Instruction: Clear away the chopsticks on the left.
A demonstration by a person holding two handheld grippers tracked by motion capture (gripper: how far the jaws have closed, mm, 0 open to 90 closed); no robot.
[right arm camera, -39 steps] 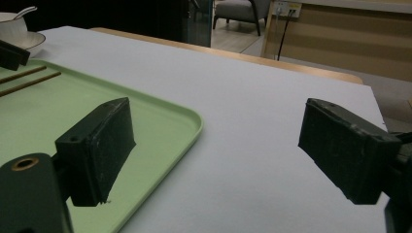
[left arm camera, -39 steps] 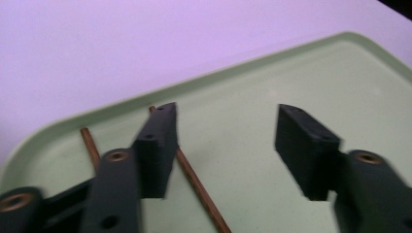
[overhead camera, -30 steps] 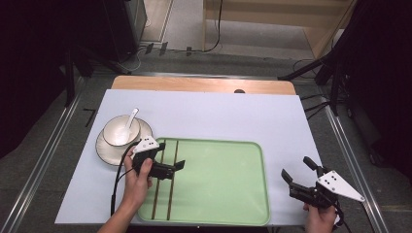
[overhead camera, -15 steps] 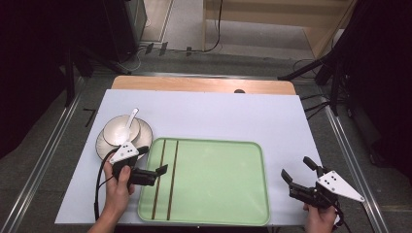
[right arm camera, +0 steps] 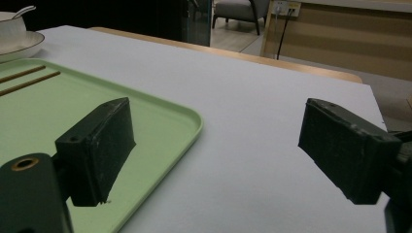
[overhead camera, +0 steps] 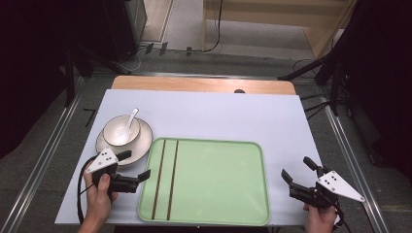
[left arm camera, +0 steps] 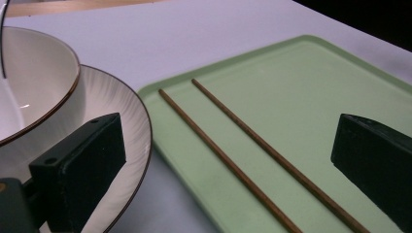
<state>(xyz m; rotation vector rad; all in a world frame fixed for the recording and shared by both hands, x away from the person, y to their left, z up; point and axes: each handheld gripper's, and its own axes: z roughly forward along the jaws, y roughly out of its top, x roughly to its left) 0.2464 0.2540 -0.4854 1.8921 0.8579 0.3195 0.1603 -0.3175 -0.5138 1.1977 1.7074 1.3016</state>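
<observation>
High view: two chopsticks (overhead camera: 165, 178) lie side by side on the left part of the green tray (overhead camera: 218, 194). Left tongs (overhead camera: 135, 166) gape empty just left of the tray, near the plate (overhead camera: 142, 141) holding a bowl (overhead camera: 121, 132) and spoon (overhead camera: 128, 124). Right tongs (overhead camera: 297, 170) gape empty over the counter (overhead camera: 218, 116), right of the tray.

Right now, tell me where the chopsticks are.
In the high view, the chopsticks lie side by side on the left part of the green tray, just right of the left gripper and near the saucer.
</observation>
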